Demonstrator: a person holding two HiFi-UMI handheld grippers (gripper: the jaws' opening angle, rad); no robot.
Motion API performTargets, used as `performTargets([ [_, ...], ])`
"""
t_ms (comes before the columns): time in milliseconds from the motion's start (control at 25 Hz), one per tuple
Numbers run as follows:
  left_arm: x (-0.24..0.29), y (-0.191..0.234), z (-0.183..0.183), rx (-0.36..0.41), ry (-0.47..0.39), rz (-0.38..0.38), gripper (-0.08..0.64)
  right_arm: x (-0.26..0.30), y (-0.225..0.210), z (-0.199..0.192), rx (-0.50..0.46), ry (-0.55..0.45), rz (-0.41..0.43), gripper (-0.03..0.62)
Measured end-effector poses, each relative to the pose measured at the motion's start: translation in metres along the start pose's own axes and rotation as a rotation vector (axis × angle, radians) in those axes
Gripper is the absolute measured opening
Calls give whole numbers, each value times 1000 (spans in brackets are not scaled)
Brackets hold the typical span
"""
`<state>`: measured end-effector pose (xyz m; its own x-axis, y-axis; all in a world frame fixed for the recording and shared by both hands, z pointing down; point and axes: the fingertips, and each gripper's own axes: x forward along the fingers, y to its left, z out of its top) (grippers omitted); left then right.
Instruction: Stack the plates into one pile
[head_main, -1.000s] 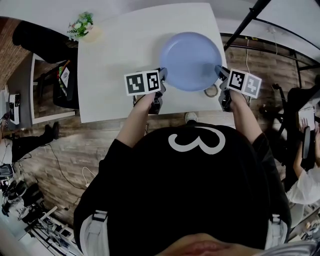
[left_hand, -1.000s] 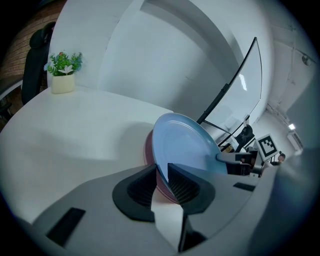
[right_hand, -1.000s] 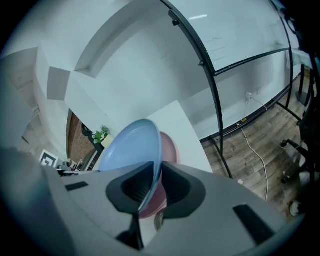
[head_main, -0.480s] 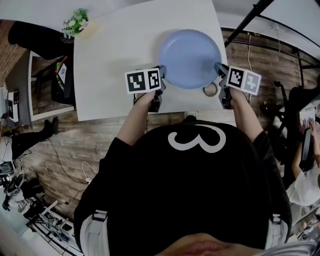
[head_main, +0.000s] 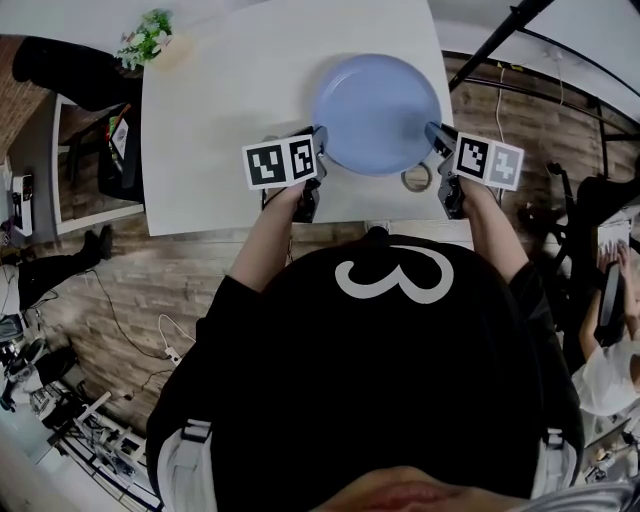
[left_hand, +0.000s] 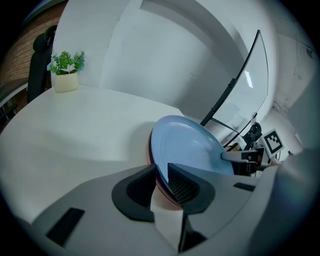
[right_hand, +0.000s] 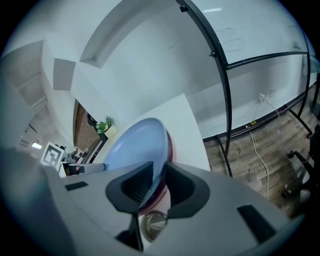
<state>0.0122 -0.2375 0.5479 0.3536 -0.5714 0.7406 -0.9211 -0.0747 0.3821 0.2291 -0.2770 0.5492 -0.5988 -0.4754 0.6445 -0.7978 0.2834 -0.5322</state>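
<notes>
A light blue plate lies over a pink plate on the white table; only the pink rim shows beneath it. My left gripper is shut on the blue plate's left rim, which sits between its jaws. My right gripper holds the opposite rim; its jaws are opening, with the rim still filling the gap between them. In the gripper views the blue plate sits almost flush on the pink one.
A small metal ring lies on the table by the right gripper, near the front edge. A potted plant stands at the far left corner. A black stand rises to the right of the table.
Both grippers and the blue plate have shifted slightly away from me across the table. The grip points on the rim look the same.
</notes>
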Motion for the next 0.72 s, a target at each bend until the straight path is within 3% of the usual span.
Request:
performTargets([
  [360,0,5,0,-10,-2,-7,77,2,4,-3,36,12,72,94],
  [720,-4,11,-6,-91,-43,-53,97,-9,0,-8,93,-21,129,110],
])
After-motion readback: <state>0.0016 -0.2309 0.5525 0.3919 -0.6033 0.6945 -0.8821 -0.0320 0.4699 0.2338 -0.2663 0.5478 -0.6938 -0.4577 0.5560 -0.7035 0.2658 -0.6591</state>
